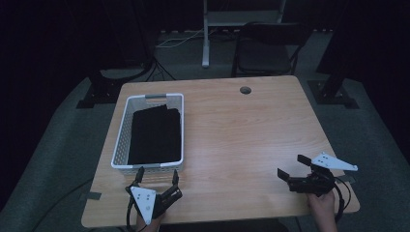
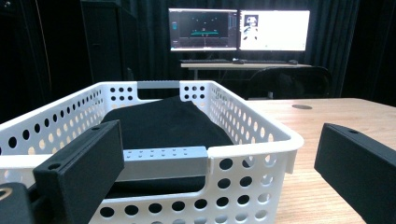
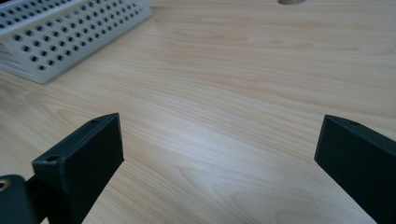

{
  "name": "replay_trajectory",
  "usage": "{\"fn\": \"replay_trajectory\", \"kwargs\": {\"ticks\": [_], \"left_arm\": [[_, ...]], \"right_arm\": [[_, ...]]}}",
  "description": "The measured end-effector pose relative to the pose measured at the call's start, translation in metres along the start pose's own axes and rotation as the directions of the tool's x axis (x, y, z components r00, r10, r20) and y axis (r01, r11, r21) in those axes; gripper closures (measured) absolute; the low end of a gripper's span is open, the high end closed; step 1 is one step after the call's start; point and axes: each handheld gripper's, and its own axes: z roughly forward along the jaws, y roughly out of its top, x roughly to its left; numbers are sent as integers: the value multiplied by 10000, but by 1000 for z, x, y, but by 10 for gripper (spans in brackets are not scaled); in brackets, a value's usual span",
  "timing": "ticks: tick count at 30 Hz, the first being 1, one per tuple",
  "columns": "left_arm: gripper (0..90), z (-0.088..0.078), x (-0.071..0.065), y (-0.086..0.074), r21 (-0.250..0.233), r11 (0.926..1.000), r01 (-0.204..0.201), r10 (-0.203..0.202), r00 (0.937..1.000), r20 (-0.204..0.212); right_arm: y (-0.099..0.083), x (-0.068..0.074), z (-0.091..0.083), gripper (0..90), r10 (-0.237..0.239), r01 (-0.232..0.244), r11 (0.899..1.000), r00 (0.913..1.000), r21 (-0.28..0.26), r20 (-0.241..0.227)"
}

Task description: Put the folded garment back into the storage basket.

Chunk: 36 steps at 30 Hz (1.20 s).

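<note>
Closest to the near edge of the wooden table (image 1: 232,130), the left gripper (image 1: 157,176) sits with its jaws spread wide and nothing between them, pointing at the short near wall of the white perforated basket (image 1: 122,140), just short of touching it. Folded black cloth (image 1: 153,135) lies inside the basket, covering most of its floor. Over at the near right corner, well apart from the basket, the right gripper (image 1: 293,166) is held low over bare wood, its jaws likewise wide apart and empty. Two lit monitors (image 2: 239,29) glow on a desk beyond.
</note>
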Motion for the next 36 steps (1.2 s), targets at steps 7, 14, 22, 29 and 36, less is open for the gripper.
{"fn": "replay_trajectory", "kwargs": {"ticks": [7,14,22,29,36], "left_arm": [[27,0,0,0,4,10000,-2,2,10000,-5],[26,0,0,0,-42,10000,8,-8,10000,-30],[27,0,0,0,4,10000,-2,2,10000,-37],[26,0,0,0,14,10000,-10,10,10000,-24],[26,0,0,0,4,10000,2,-2,10000,-26]], "right_arm": [[-16,-7,5,10,114,-132,9995,9981,290,609],[-17,7,11,10,-714,714,9974,9701,82,2321],[-17,5,11,10,-522,528,9986,9714,39,2315],[-17,4,11,10,-399,395,9992,9721,64,2313],[-17,4,12,10,-372,357,9993,9722,106,2314]]}}
